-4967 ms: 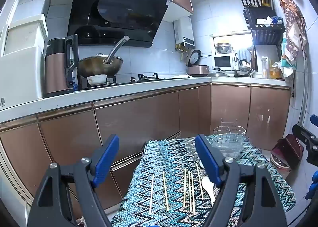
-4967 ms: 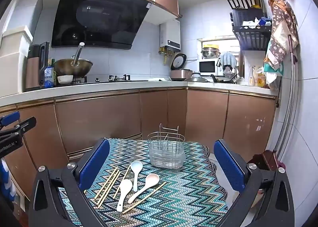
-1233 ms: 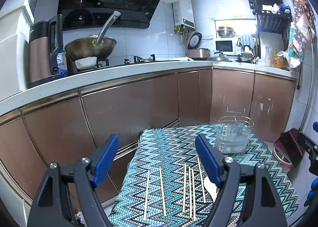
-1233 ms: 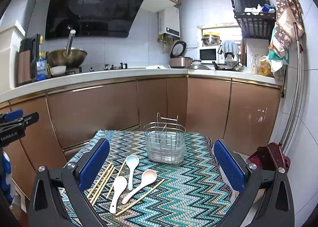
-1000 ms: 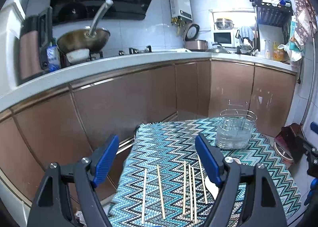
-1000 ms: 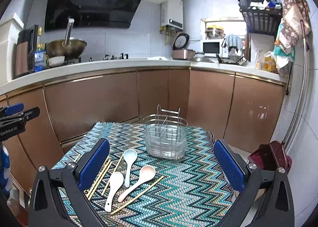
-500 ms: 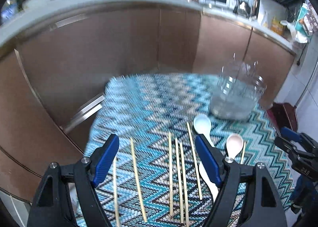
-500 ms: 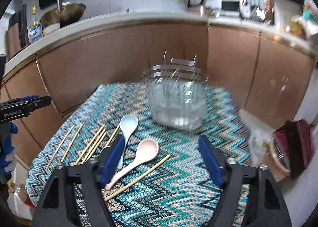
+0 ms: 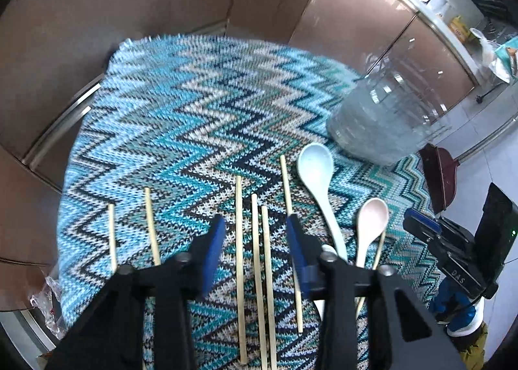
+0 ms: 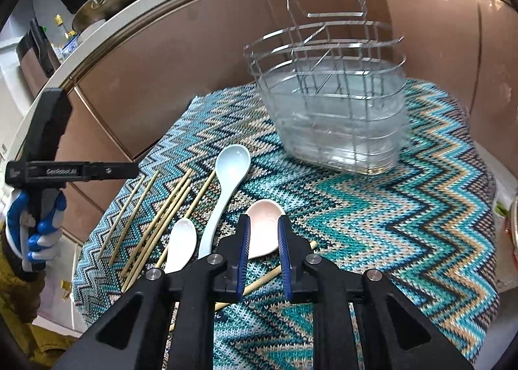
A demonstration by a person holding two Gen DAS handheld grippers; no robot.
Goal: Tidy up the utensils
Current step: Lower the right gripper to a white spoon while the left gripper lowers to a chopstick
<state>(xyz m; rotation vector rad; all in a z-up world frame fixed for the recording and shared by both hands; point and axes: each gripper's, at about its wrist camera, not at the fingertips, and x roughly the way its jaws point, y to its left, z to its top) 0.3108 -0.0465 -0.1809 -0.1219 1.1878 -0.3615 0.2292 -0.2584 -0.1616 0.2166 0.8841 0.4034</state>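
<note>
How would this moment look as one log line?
left gripper: closing over chopsticks | right gripper: closing over pink spoon | caddy: empty

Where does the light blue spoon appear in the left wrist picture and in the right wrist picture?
Left wrist view: light blue spoon lies right of centre, bowl toward the wire utensil basket, right of the chopsticks.
Right wrist view: light blue spoon lies left of centre, between the chopsticks and the pink spoon.
Shared landmark: the wire utensil basket.
</note>
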